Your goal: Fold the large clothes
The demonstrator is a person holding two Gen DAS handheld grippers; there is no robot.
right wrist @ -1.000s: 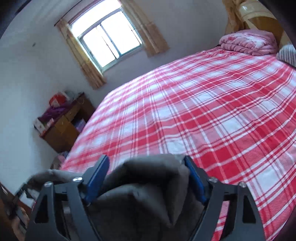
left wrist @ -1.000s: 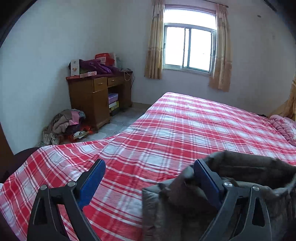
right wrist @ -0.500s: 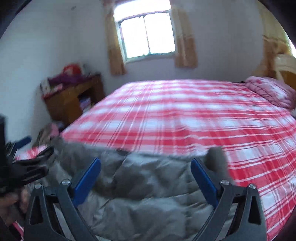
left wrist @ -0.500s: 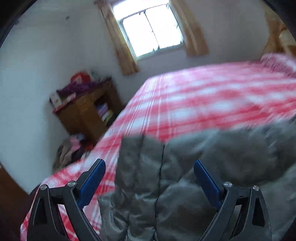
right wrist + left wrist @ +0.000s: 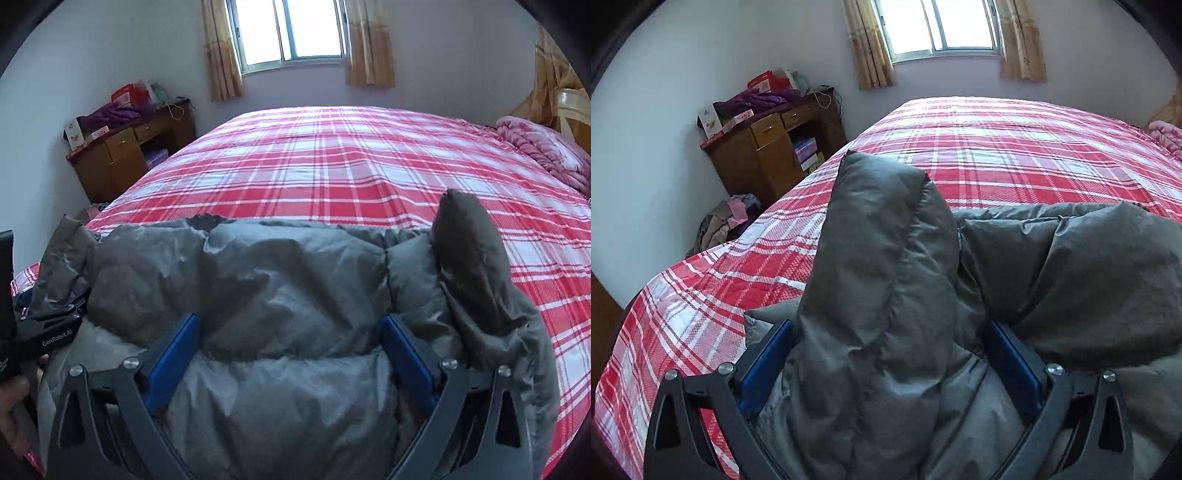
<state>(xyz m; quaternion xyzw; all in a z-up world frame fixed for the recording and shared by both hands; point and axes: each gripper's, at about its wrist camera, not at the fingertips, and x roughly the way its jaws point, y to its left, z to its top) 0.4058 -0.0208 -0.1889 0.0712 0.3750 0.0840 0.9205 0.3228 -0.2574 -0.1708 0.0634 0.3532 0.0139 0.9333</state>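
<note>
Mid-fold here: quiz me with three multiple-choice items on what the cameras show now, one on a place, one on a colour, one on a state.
1. Where does the grey puffer jacket lie?
A. on the near edge of the bed
B. on the wooden desk
C. on the floor

2. What colour is the plaid bedsheet?
A. blue and green
B. red and white
C. plain grey

3. How does the right gripper stand?
A. shut tight, nothing between
B. out of view
C. wide apart, padded fabric between the fingers

Answers: A, the jacket rests on the sheet nearest the cameras; B, red checks with white lines; C, the blue pads flank the jacket's bulk.
</note>
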